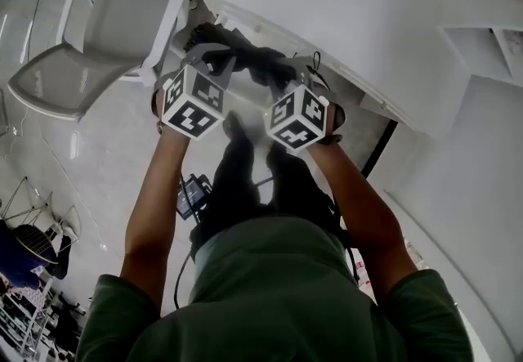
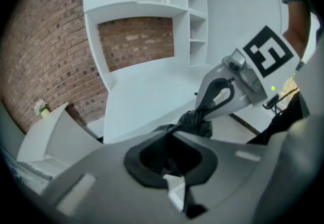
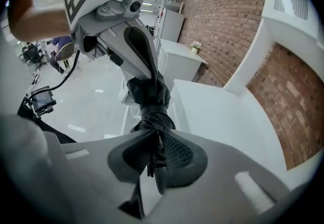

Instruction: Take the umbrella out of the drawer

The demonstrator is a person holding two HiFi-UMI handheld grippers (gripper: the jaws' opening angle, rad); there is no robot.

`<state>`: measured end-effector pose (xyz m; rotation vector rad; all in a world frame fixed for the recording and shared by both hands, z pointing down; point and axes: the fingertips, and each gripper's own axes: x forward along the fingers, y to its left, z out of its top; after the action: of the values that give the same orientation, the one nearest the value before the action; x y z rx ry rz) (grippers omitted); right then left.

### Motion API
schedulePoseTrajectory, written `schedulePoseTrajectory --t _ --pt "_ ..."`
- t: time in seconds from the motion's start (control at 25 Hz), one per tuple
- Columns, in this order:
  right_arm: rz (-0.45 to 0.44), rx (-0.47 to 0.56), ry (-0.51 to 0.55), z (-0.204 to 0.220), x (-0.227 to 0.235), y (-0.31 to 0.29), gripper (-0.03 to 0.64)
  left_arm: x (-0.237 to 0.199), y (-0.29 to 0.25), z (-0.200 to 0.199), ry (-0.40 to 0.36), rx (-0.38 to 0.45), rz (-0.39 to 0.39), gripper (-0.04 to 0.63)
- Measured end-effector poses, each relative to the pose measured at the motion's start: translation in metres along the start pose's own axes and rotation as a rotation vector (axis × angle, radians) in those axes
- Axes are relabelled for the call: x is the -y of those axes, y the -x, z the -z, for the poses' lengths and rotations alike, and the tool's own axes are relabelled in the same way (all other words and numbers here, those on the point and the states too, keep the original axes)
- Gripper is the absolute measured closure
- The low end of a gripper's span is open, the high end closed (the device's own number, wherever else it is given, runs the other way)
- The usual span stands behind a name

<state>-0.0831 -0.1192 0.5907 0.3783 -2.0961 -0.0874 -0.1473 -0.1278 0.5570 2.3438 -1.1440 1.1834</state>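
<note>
The left forearm (image 1: 155, 197) and right forearm (image 1: 359, 205) are stretched forward side by side. The left gripper (image 1: 214, 58) and right gripper (image 1: 278, 70) are held near each other and tilted downward. Both pairs of jaws are clamped on the black umbrella (image 3: 149, 94), which is spanned between the two grippers.

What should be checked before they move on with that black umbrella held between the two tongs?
1. Left tongs shut on the umbrella: ok.
2. Right tongs shut on the umbrella: ok.
3. Umbrella folded into a bundle: ok.
4. Umbrella out of the drawer: cannot tell; no drawer shows.
5. Bare space on the white desk: ok.
6. White chair apart from the tongs: ok.
</note>
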Motion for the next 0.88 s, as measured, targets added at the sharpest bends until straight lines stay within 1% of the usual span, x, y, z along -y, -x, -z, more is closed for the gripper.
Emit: schedulePoseTrajectory --t 0.24,0.52,0.72,0.88 --pt "0.056 0.038 0.011 -0.029 0.008 0.075 0.563 0.013 0.064 -0.047 -0.055 0.060 -0.024 0.594" --pt "0.142 0.090 0.012 -0.044 0.017 0.155 0.565 0.039 0.121 -0.104 -0.156 0.141 -0.044 0.594" --pt "0.190 0.121 -0.006 -0.053 0.016 0.199 0.565 0.054 0.155 -0.128 -0.205 0.199 -0.046 0.594" --pt "0.242 0.137 -0.021 -0.057 0.017 0.227 0.563 0.063 0.173 -0.144 -0.262 0.242 -0.038 0.594"
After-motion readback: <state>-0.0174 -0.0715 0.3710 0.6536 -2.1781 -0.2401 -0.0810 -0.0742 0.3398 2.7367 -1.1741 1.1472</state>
